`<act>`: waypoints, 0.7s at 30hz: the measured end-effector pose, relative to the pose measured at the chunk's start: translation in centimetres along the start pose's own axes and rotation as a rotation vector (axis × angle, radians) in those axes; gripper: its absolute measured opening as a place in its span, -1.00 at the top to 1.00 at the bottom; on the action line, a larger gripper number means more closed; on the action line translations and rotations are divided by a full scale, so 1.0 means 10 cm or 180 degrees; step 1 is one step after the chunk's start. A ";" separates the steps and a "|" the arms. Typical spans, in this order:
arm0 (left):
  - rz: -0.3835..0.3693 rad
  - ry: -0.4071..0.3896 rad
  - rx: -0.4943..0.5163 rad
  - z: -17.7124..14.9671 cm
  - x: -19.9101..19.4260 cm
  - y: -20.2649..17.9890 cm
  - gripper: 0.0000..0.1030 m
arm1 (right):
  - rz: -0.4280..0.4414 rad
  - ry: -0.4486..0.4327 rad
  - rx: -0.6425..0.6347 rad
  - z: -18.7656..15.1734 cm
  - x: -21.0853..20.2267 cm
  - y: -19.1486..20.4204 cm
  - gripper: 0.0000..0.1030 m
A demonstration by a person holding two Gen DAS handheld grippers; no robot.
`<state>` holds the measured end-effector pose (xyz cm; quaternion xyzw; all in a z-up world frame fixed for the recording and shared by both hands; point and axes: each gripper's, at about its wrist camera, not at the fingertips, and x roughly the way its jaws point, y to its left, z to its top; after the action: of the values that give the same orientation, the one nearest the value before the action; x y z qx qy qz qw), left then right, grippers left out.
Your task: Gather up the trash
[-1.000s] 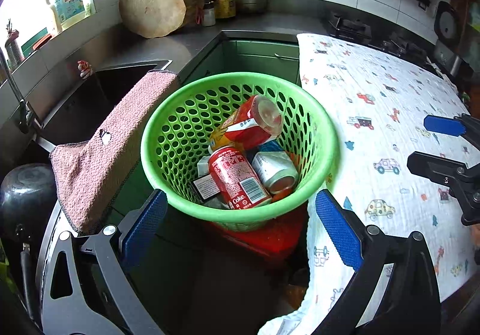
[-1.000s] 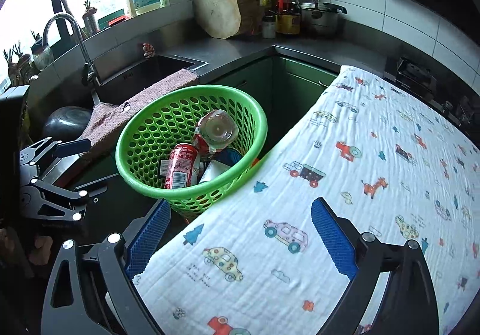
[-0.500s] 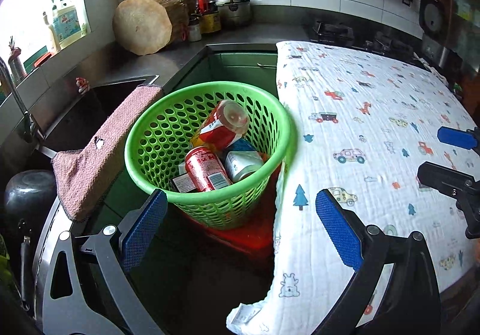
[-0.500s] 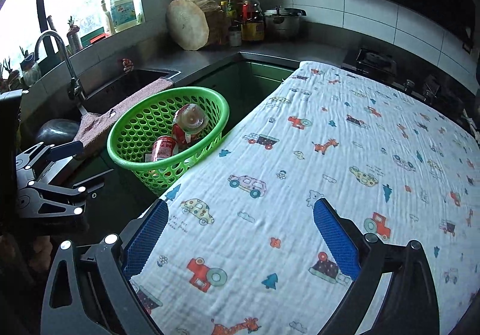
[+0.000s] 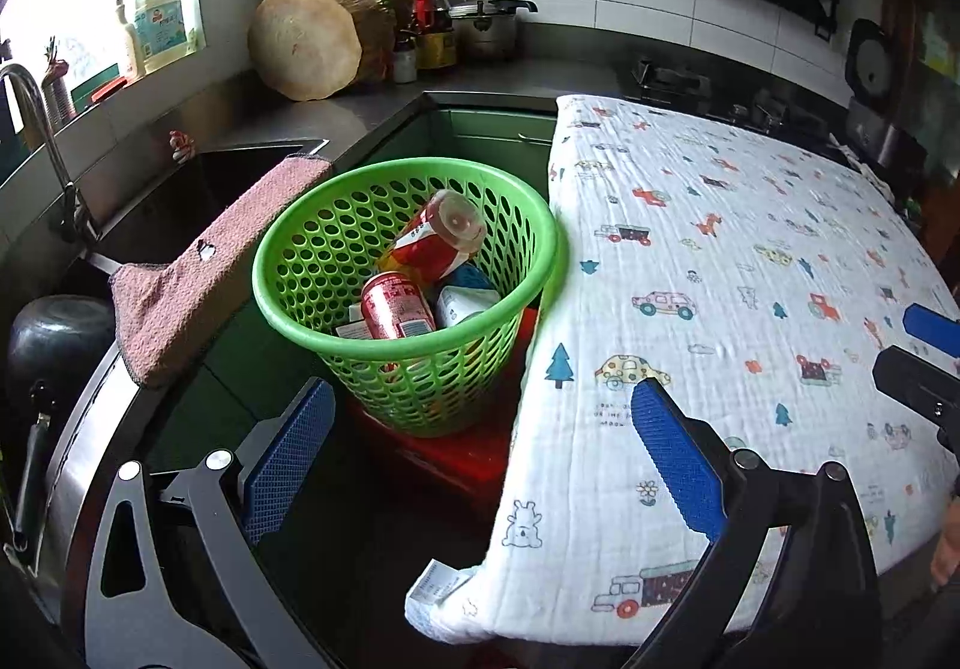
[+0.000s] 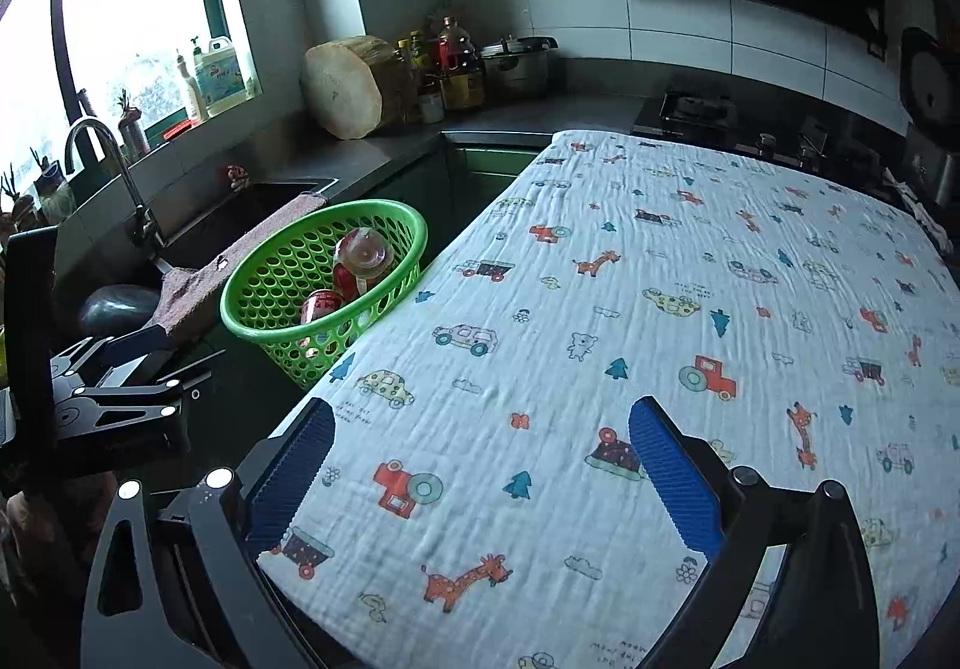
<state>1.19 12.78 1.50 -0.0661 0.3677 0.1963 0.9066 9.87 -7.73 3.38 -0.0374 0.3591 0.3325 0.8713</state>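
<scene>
While both tongs gape empty, left tongs (image 5: 480, 453) face the green basket (image 5: 403, 225), right tongs (image 6: 480, 465) the tablecloth (image 6: 660, 309).

A: The basket (image 5: 414, 369) looks like glossy perforated plastic; the can (image 5: 396, 306) in it is shiny metal.

B: The tablecloth (image 6: 660, 309) is matt crinkled cotton, the towel (image 5: 198, 273) rough terry.

Cans lie in the basket (image 5: 336, 243), left of the cloth-covered table (image 5: 750, 261).
</scene>
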 end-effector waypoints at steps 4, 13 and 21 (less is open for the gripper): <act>-0.0072 -0.0024 0.0000 -0.04 -0.05 -0.06 -0.90 | 0.0002 -0.0096 0.0073 -0.05 -0.14 -0.03 -0.85; -0.0009 -0.0136 0.0091 -0.06 -0.24 -0.17 -0.90 | -0.0110 -0.0174 0.0053 -0.18 -0.24 -0.10 -0.86; -0.0013 -0.0186 0.0145 -0.06 -0.32 -0.21 -0.90 | -0.0330 -0.0202 -0.0045 -0.26 -0.25 -0.13 -0.86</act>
<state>-0.42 9.67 3.29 -0.0404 0.3452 0.1878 0.9186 7.81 -10.89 2.87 -0.0516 0.3264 0.2905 0.8980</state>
